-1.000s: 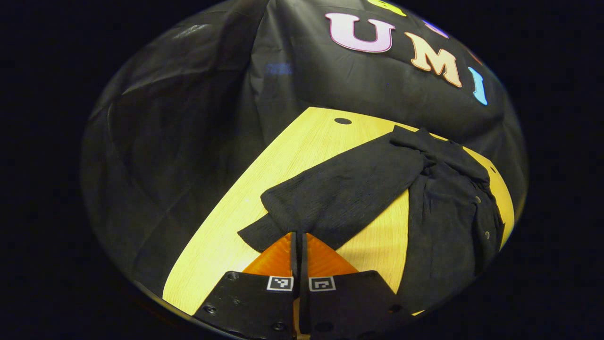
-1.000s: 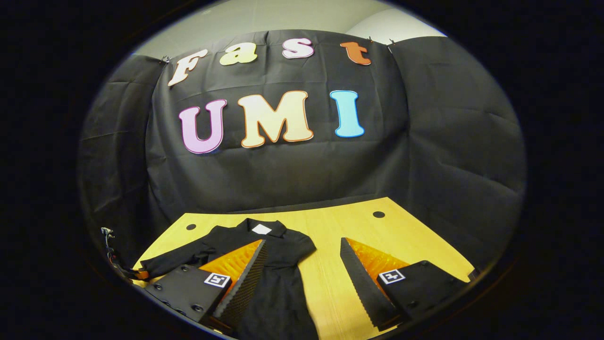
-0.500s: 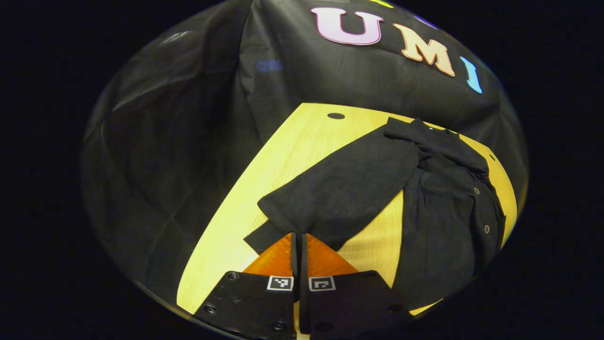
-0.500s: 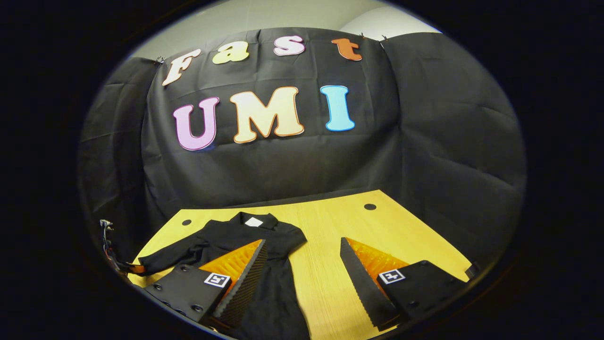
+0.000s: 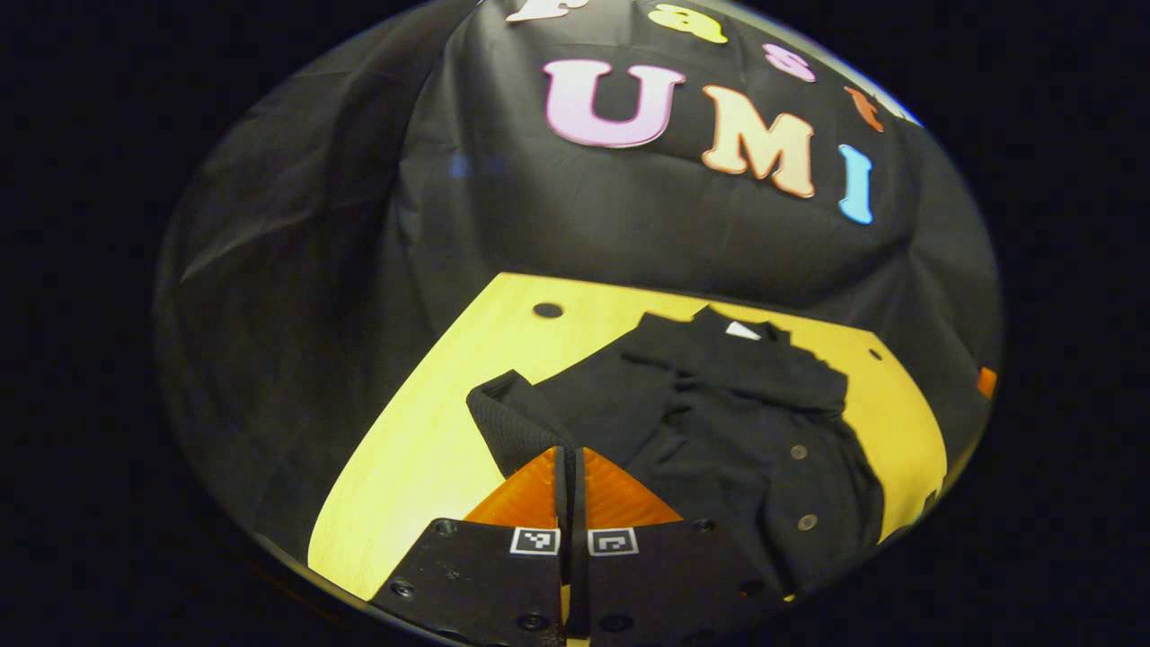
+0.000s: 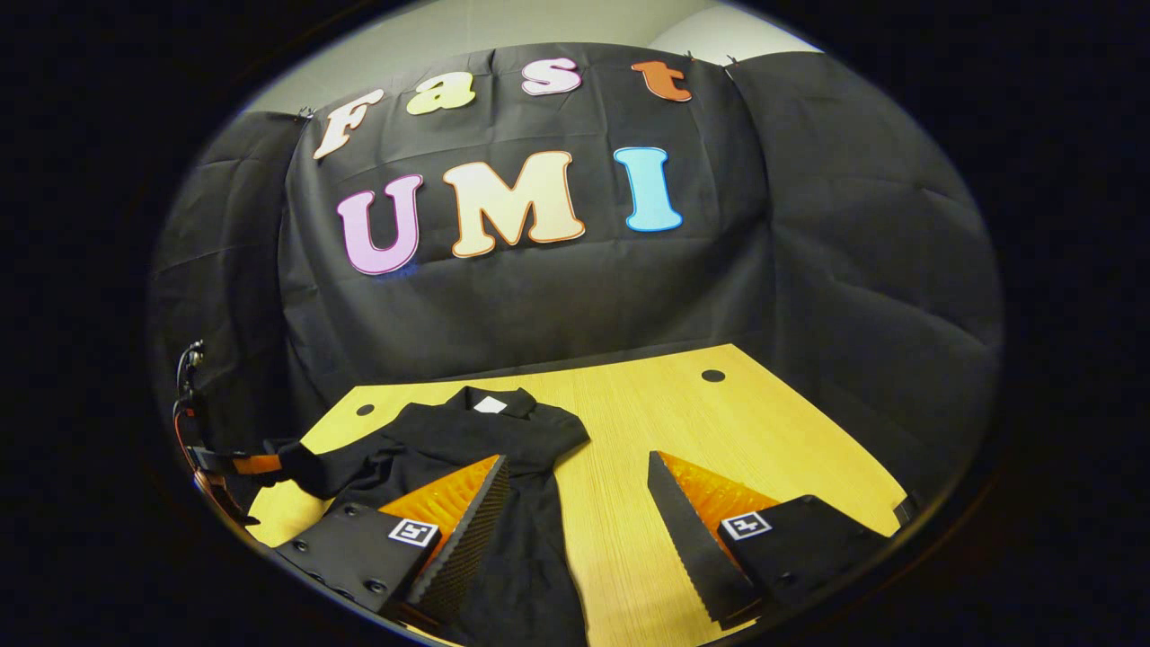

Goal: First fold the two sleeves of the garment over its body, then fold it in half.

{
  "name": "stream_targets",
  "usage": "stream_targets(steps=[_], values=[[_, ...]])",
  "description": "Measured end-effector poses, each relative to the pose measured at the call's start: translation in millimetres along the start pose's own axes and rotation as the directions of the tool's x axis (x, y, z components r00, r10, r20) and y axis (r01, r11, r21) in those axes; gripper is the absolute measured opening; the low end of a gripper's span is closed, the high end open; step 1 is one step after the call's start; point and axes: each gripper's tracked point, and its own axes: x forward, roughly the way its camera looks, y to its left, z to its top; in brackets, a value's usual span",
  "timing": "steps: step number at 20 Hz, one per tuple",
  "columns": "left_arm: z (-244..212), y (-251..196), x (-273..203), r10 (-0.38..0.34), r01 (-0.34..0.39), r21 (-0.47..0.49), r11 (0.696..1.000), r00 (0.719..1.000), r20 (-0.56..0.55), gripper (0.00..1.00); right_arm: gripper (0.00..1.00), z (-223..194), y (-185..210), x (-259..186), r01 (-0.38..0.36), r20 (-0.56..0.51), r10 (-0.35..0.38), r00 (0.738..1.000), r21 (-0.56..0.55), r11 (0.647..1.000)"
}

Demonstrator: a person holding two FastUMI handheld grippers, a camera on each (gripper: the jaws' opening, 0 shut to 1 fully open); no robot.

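Yellow wooden table (image 6: 629,503) under black cloth wall. Black garment (image 5: 746,431) lies flat, collar toward wall, long axis running away from person. Left gripper (image 5: 570,467) clamped on sleeve cuff (image 5: 503,418), sleeve lifted, body just to its right. Fold goes rightward over body. Right gripper (image 6: 575,530) spread wide, empty, hovering over garment's near right edge.

Left gripper (image 5: 570,454) low by the table's left edge, fingers pinched together, right gripper (image 6: 575,503) spread wide, hovering
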Motion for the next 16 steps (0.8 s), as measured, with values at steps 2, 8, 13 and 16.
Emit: stream_targets(steps=[2,8,13,16], values=[[22.2,-26.6,5.2,-0.042,0.04,0.064,0.997,0.999,0.026,0.0,0.98,-3.9,-8.3,1.1,0.004,-0.005,-0.004,1.0,0.007,1.0],[77.9,-135.9,24.7,-0.21,0.194,0.151,0.969,0.973,0.096,0.0,0.98,-20.5,-20.7,5.4,0.004,-0.03,-0.005,1.0,-0.023,1.0],[98.3,-219.5,46.4,-0.318,0.293,0.198,0.935,0.941,0.112,0.0,0.98,-38.4,-16.2,10.1,-0.026,-0.07,0.025,0.997,-0.011,1.0],[99.2,-256.3,62.1,-0.346,0.319,0.214,0.923,0.933,0.102,0.0,0.94,-43.8,-18.9,7.7,-0.031,-0.082,0.029,0.996,-0.015,0.999]])
